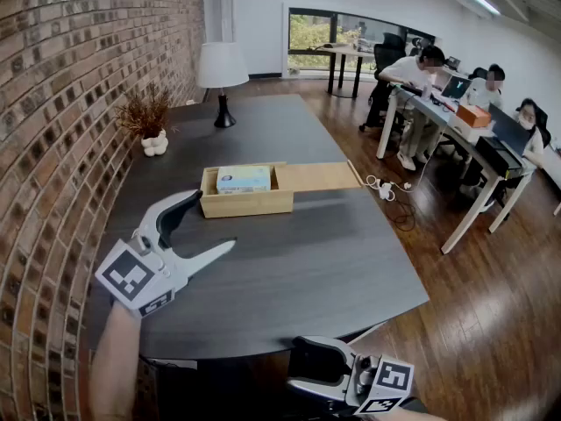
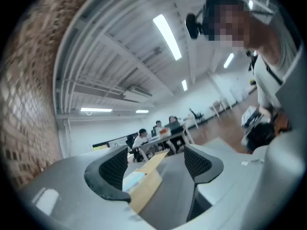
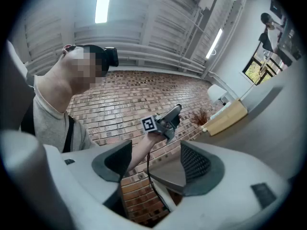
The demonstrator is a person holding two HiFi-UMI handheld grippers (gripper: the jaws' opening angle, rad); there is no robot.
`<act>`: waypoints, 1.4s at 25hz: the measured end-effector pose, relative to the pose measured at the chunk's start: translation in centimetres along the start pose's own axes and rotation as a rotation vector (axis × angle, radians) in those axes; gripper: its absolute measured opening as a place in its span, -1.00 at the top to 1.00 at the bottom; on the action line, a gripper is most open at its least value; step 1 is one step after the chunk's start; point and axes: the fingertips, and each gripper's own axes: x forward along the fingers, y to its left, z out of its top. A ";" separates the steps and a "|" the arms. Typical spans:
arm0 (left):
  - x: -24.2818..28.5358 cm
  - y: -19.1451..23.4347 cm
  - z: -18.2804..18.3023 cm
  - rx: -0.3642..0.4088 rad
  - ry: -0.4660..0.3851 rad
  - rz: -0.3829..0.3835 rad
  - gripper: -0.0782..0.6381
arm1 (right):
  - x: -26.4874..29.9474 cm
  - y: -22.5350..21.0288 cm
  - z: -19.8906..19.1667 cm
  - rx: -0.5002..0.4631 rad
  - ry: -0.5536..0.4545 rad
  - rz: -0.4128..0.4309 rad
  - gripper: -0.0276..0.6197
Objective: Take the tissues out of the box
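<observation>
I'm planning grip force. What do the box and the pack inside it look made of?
The box looks like pale matte wood, judging by its tan flat walls. The tissue pack is probably soft plastic film, light blue and white; too small to confirm.

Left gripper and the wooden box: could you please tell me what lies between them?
Nothing; the head view shows only bare table between left gripper and wooden box.

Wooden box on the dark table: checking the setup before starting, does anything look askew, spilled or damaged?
Nothing stands out. The open light wooden box sits square on the dark table, its lid panel flat beside it, and the pale blue tissue pack lies neatly inside.
</observation>
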 end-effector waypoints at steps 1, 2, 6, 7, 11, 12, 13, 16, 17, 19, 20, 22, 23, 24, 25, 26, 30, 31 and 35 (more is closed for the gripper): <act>2.1 1.8 0.0 0.062 0.041 0.003 -0.21 | -0.1 -0.3 0.2 -0.002 -0.004 -0.003 -0.05; 4.1 3.6 0.0 0.121 0.078 0.001 -0.21 | -0.1 -0.6 0.4 -0.002 -0.007 -0.006 -0.05; 11.8 8.9 -2.7 0.244 0.208 -0.089 -0.21 | -0.4 -1.3 0.8 0.004 -0.015 -0.017 -0.05; 13.3 9.6 -4.0 0.246 0.252 -0.132 -0.21 | -0.4 -1.3 1.0 0.007 -0.020 -0.016 -0.05; 16.8 10.9 -9.4 0.168 0.430 -0.315 -0.19 | -0.2 -1.5 1.8 0.008 -0.032 -0.020 -0.05; 17.2 10.9 -10.4 0.139 0.460 -0.354 -0.19 | -0.3 -1.7 1.8 0.008 -0.032 -0.027 -0.05; 17.5 10.9 -11.2 0.112 0.481 -0.388 -0.19 | -0.5 -2.0 1.9 0.008 -0.032 -0.034 -0.05; 18.2 10.6 -13.3 0.050 0.535 -0.457 -0.32 | -0.9 -2.7 2.1 0.011 -0.041 -0.054 -0.05; 18.3 10.7 -13.9 0.030 0.549 -0.467 -0.34 | -0.9 -2.9 2.3 0.011 -0.046 -0.059 -0.05; 18.4 11.1 -14.7 -0.015 0.567 -0.478 -0.36 | -1.0 -3.3 2.4 0.011 -0.050 -0.066 -0.05; 18.5 11.2 -15.0 -0.036 0.578 -0.485 -0.36 | -1.0 -3.3 2.5 0.011 -0.050 -0.066 -0.05; 18.7 11.3 -15.6 -0.066 0.607 -0.503 -0.36 | -1.0 -3.3 2.6 0.003 -0.052 -0.062 -0.05; 18.9 11.3 -15.8 -0.069 0.622 -0.509 -0.38 | -0.9 -3.3 2.7 -0.004 -0.053 -0.060 -0.05; 19.2 11.3 -16.0 -0.068 0.635 -0.514 -0.43 | -0.9 -3.3 2.7 -0.009 -0.053 -0.060 -0.05; 19.4 11.2 -16.1 -0.065 0.643 -0.520 -0.44 | -0.9 -3.3 2.8 -0.012 -0.052 -0.060 -0.05; 19.5 11.1 -16.1 -0.061 0.643 -0.528 -0.43 | -0.8 -3.3 2.8 -0.014 -0.051 -0.061 -0.05; 19.3 10.2 -15.7 0.015 0.590 -0.556 -0.19 | -0.7 -3.3 2.8 -0.006 -0.052 -0.058 -0.05; 19.2 10.2 -15.7 0.030 0.580 -0.549 -0.17 | -0.7 -3.4 2.7 -0.001 -0.051 -0.057 -0.05; 18.7 10.8 -15.7 0.103 0.586 -0.491 -0.13 | -0.6 -3.5 2.4 0.017 -0.053 -0.058 -0.05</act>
